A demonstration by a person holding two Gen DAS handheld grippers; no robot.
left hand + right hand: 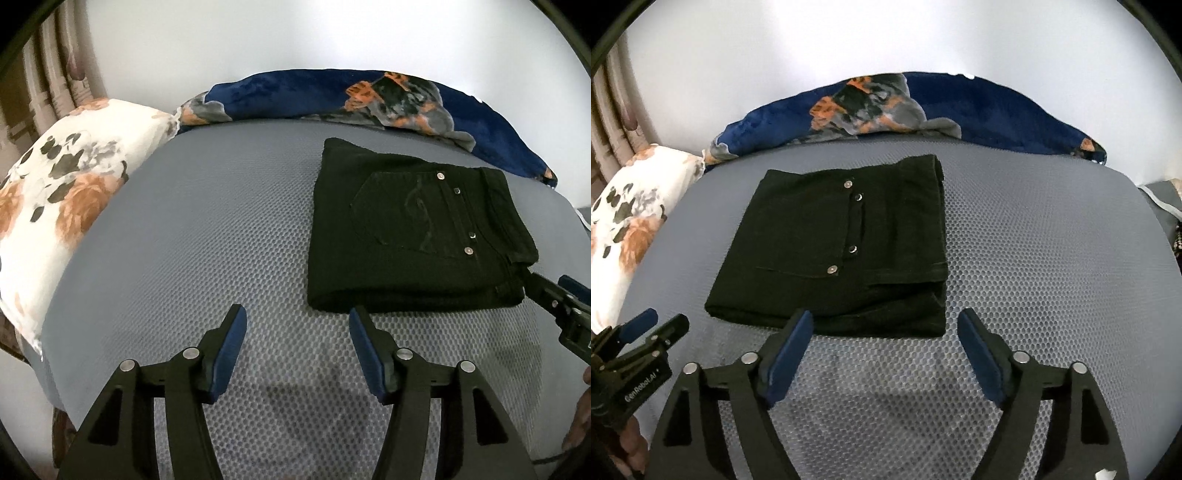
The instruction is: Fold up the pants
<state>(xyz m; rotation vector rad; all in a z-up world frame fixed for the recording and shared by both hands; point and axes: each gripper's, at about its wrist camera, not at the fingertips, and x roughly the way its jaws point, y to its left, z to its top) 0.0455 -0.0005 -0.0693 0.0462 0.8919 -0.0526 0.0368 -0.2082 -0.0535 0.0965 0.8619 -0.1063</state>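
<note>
Pants (834,243): black, folded; underside hidden.
Left gripper (297,317): released; "GenRobot.AI", probably.
Right gripper (884,319): released, at 6 o'clock.

Soft, even daylight washed the wall (295,33) nearly white; faint shadows lay beneath the jaws, and fisheye bending darkened every corner.

Bed with grey honeycomb-mesh cover (1052,236). Folded black pants (834,247) lie flat on the cover, pocket rivets facing up. Along the far edge rests a dark blue floral blanket (979,110). At the left edge lies a white pillow (62,192) printed with orange and grey flowers.
</note>
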